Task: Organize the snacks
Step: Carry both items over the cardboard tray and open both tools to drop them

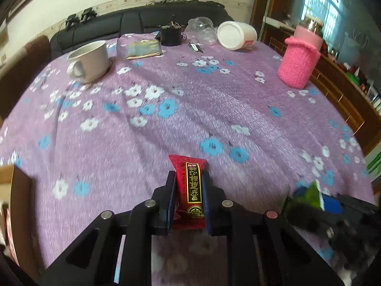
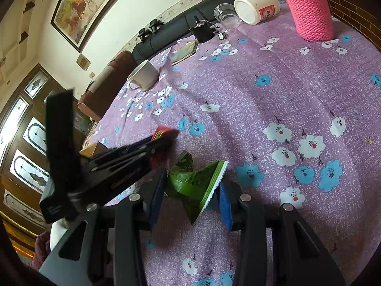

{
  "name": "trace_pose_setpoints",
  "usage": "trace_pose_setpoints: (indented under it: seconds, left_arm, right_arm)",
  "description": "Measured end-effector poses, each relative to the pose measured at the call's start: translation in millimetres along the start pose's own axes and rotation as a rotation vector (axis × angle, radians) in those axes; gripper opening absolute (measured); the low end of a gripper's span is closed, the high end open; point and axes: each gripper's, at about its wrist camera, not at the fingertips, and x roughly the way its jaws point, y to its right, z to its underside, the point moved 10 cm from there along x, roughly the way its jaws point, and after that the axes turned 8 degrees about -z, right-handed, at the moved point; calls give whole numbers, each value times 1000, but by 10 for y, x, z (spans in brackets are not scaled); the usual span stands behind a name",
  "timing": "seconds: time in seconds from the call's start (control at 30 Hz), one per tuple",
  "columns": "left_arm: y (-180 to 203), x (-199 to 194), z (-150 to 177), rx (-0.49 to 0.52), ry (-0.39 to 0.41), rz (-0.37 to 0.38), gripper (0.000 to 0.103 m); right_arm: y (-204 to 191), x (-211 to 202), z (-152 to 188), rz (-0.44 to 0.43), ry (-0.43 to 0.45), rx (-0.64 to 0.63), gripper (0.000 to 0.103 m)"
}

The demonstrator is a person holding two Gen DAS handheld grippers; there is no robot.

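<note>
My left gripper [image 1: 188, 178] is shut on a red snack packet [image 1: 189, 190] with gold lettering, held upright above the purple flowered tablecloth [image 1: 166, 119]. My right gripper [image 2: 190, 181] is shut on a green snack packet [image 2: 197, 183], crumpled between the blue pads. The green packet [image 1: 309, 195] and the right gripper also show at the lower right of the left wrist view. In the right wrist view the left gripper [image 2: 166, 140] sits just left of the green packet, with the red packet [image 2: 162, 132] peeking out of it.
A white mug [image 1: 89, 59] stands at the far left. A pink knitted holder [image 1: 300, 62] stands at the far right. A tipped white jar [image 1: 235, 35], a clear plastic cup [image 1: 201, 27], a black device [image 1: 170, 35] and a flat packet [image 1: 144, 50] lie at the back. A cardboard box [image 2: 94, 149] sits at the table's left edge.
</note>
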Motion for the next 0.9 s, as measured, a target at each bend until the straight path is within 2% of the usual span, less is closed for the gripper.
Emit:
trace_pose_setpoints:
  seconds: [0.17, 0.27, 0.37, 0.53, 0.67, 0.77, 0.9]
  left_arm:
    - [-187, -427, 159, -113, 35, 100, 19]
    - [-383, -722, 260, -167, 74, 123, 19]
    - [-738, -1053, 396, -252, 122, 131, 19]
    - [-1535, -1448, 710, -409, 192, 69, 19]
    - [-2091, -1609, 1012, -520, 199, 19, 19]
    - [-2371, -1715, 1208, -556, 206, -26, 19]
    - [-2629, -1725, 1392, -605, 206, -57, 19]
  right_arm:
    - [-49, -13, 17, -22, 5, -11, 43]
    - [-77, -14, 30, -30, 8, -21, 43]
    - [-97, 1, 68, -32, 4, -26, 42]
    - [-111, 91, 151, 14, -11, -43, 42]
    - [-185, 127, 190, 43, -26, -68, 42]
    - [-425, 134, 256, 0, -37, -71, 43]
    - [-1036, 274, 433, -92, -92, -133, 43]
